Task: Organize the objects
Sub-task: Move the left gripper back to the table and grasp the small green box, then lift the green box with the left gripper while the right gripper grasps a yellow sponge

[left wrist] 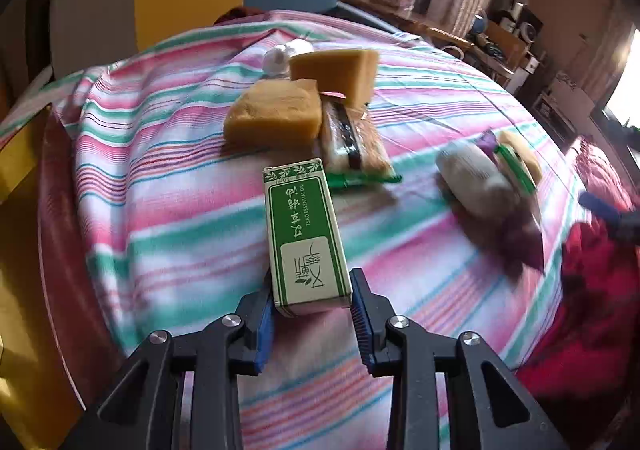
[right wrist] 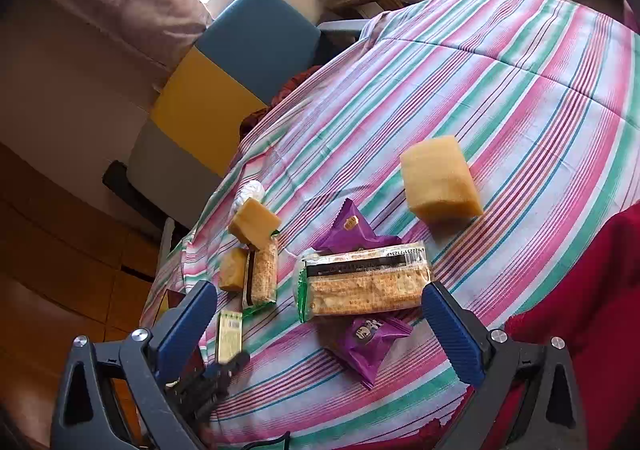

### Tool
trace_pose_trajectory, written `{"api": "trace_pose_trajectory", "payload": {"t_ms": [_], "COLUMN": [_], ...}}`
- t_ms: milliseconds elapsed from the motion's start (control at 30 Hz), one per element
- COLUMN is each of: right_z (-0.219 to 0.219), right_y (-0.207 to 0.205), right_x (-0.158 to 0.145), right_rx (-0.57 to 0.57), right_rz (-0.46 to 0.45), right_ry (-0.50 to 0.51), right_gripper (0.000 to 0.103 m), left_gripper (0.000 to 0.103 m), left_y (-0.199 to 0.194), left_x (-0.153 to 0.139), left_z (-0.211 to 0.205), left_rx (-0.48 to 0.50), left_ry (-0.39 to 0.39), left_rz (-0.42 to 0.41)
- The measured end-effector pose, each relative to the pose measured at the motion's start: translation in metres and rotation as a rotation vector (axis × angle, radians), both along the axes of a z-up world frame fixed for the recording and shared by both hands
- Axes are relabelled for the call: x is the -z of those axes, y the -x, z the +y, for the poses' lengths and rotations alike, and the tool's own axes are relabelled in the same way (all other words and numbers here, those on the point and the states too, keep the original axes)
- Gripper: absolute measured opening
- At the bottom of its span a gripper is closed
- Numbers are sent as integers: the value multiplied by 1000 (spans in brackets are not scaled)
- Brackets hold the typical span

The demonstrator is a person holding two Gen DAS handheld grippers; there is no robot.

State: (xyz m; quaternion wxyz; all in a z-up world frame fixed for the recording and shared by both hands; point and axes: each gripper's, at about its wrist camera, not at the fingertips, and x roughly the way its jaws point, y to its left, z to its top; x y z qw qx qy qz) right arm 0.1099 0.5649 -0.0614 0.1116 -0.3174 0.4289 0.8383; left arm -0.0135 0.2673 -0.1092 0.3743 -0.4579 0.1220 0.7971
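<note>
— Between your left gripper (left wrist: 312, 314)'s blue pads sits the near end of the green-and-white essential oil box (left wrist: 304, 234), lying on the striped cloth (left wrist: 168, 185). Is it held?

— You look to be at the point of grasp or release; the right pad shows a sliver of gap, so I can't tell whether you have it clamped.

— And beyond it?

— Straight ahead of your fingers, two yellow sponge blocks (left wrist: 276, 113) and a green-edged cracker pack (left wrist: 356, 145). Probably the box belongs lined up beside them, so keep it level.

— My right hand?

— Your right gripper (right wrist: 320, 314) hovers tilted, jaws spread wide and empty, with the large cracker pack (right wrist: 364, 282) lying just ahead between the fingers. Lower squarely before closing.
</note>
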Motion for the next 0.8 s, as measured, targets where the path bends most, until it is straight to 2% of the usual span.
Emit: {"api": "trace_pose_trajectory", "payload": {"t_ms": [200,400,533,600,700,733,800], "right_z": [1,6,21,32,49,55,65], "right_y": [2,8,24,35,55,62,77], "right_x": [3,6,4,4,5,8,20], "right_rx": [-1,25,102,128,161,160,149], "right_rz": [-38,-103,-237,-272,-360,-381,-435], "right_ry": [6,14,-29,-56,-141,-154,-162], "right_gripper": [103,103,103,103,103,101,90], "left_gripper": [33,33,33,33,33,33,33], "left_y": [-7,-8,-10,-9,-9,-9,-10], "left_x": [5,8,9,9,10,10,11], "left_z": [3,1,3,3,2,2,1], "left_rx": [35,59,63,62,61,62,63], "left_ry": [8,-30,-34,-39,-46,-46,-49], "left_rz": [98,129,150,148,145,148,149]}}
